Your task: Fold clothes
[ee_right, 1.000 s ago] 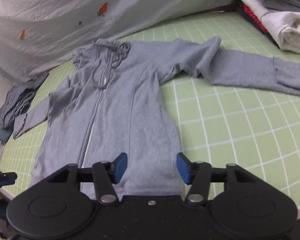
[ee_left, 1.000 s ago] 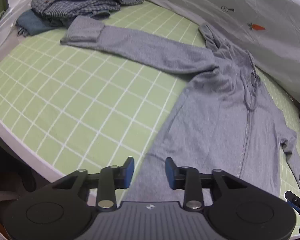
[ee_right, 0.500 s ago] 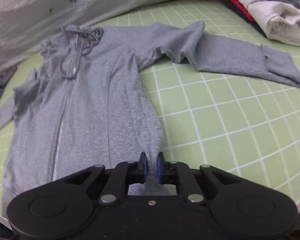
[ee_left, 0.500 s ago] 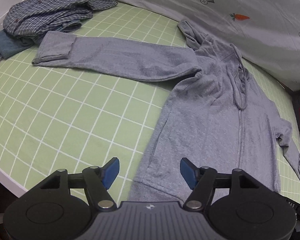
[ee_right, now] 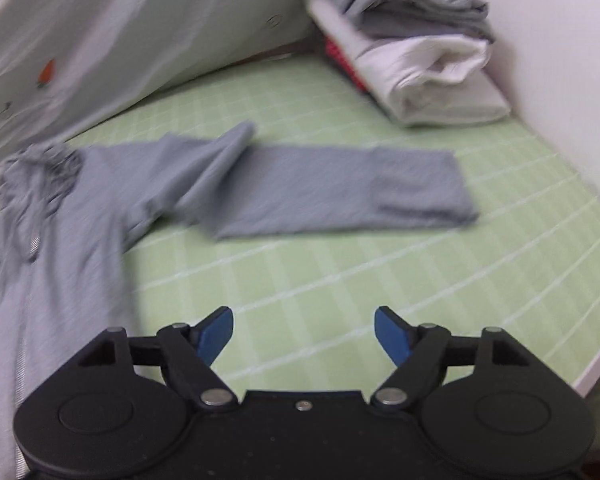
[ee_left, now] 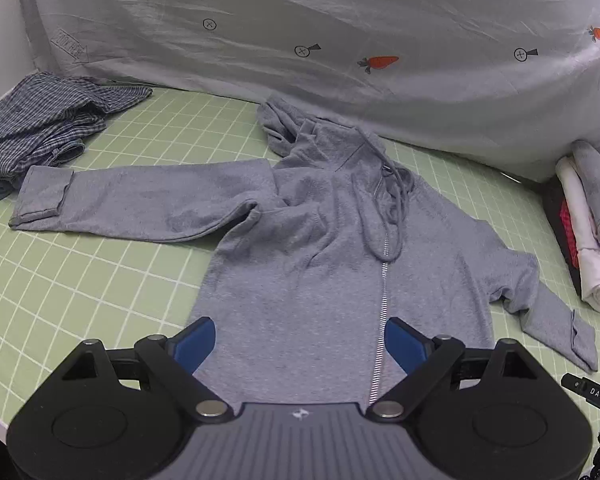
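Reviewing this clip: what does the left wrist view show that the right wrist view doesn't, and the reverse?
Only the left wrist view: the plaid shirt pile, the hoodie's zipper in full, and the open left gripper over the hem.
Only the right wrist view: the open right gripper over bare green sheet.
Both: the grey hoodie, the carrot-print cover and the folded stack.

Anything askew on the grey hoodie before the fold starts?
The grey zip-up hoodie lies face up on the green checked mat, but not squared: the hood is bunched, the cloth is wrinkled at the armpit of the long outstretched sleeve, and the other sleeve is crumpled near the folded pile.
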A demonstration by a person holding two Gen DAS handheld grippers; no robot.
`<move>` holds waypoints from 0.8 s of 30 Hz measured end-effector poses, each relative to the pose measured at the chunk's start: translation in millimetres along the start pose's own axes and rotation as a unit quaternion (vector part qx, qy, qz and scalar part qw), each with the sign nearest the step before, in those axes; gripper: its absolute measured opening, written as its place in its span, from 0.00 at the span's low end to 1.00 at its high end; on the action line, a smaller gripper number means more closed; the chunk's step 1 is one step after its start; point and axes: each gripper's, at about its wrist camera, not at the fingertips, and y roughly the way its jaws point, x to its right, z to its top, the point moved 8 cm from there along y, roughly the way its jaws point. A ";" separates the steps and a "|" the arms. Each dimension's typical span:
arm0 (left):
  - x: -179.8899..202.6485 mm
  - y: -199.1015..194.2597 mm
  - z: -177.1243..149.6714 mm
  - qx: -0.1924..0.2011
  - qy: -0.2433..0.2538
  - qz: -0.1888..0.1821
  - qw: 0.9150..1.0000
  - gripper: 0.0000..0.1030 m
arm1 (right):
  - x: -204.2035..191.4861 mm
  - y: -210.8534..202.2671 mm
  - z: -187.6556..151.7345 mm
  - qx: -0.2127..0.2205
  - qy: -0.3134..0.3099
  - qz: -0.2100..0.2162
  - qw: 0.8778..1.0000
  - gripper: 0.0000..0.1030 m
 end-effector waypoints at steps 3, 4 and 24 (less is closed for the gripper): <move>32.0 -5.1 -7.5 0.019 -0.029 0.015 0.999 0.90 | 27.0 20.9 30.1 0.028 -0.036 -0.006 0.999 0.75; 43.3 -6.1 -10.1 0.023 -0.035 0.019 0.999 0.90 | 33.1 29.4 39.5 0.036 -0.047 -0.002 0.998 0.75; 173.6 -2.4 -29.5 0.017 -0.012 0.041 0.999 0.90 | 203.4 53.1 67.4 0.052 0.102 -0.076 0.991 0.11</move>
